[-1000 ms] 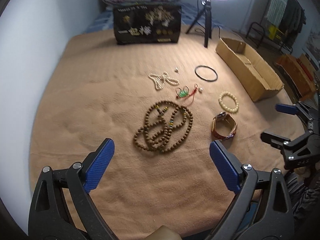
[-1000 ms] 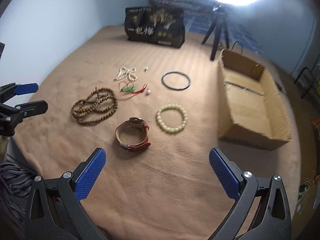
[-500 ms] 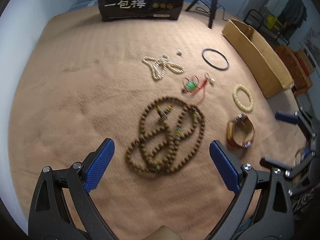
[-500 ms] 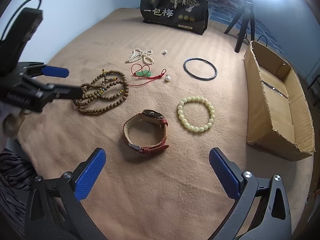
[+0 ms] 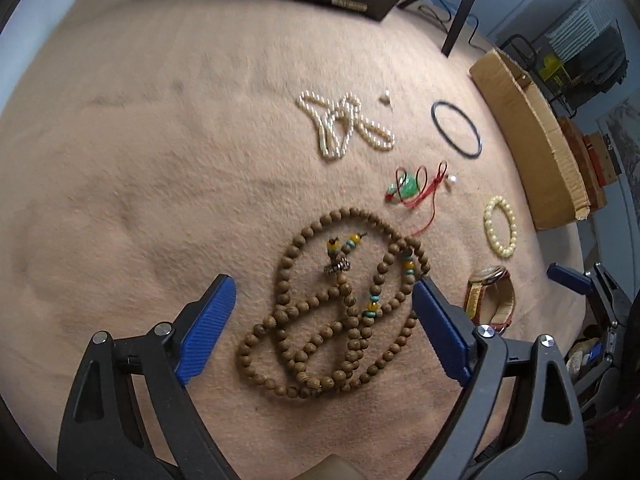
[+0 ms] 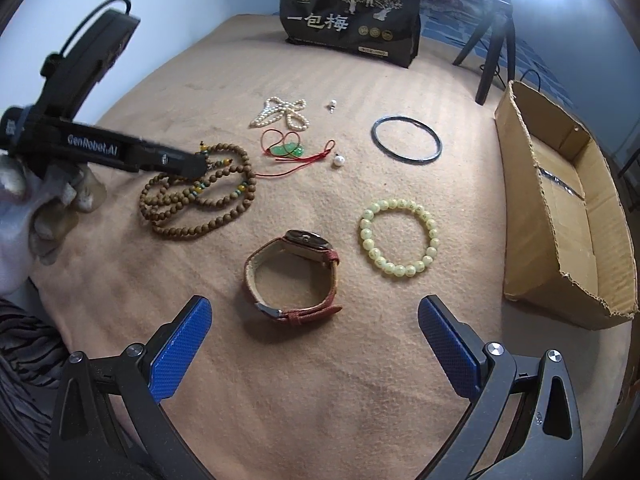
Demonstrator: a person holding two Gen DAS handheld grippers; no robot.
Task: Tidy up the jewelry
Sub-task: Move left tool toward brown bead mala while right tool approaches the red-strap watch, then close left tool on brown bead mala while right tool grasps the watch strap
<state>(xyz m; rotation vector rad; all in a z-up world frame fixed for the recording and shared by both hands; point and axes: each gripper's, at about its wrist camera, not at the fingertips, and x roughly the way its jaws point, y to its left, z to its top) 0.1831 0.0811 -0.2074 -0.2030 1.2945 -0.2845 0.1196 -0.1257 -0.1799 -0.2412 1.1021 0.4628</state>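
Note:
A long brown wooden bead necklace lies coiled on the tan cloth. My left gripper is open just above it, its jaws on either side of the coil; it reaches over the beads in the right wrist view. My right gripper is open and empty, close in front of a brown leather watch. A pale green bead bracelet, a black ring, a pearl strand, a green pendant on red cord and loose pearls lie beyond.
An open cardboard box stands at the right edge of the cloth. A black printed bag stands at the back, with a tripod and ring light beside it. The cloth's front edge is near me.
My left gripper has moved forward and down over the wooden bead necklace. My right gripper has come closer to the watch. Both stay open.

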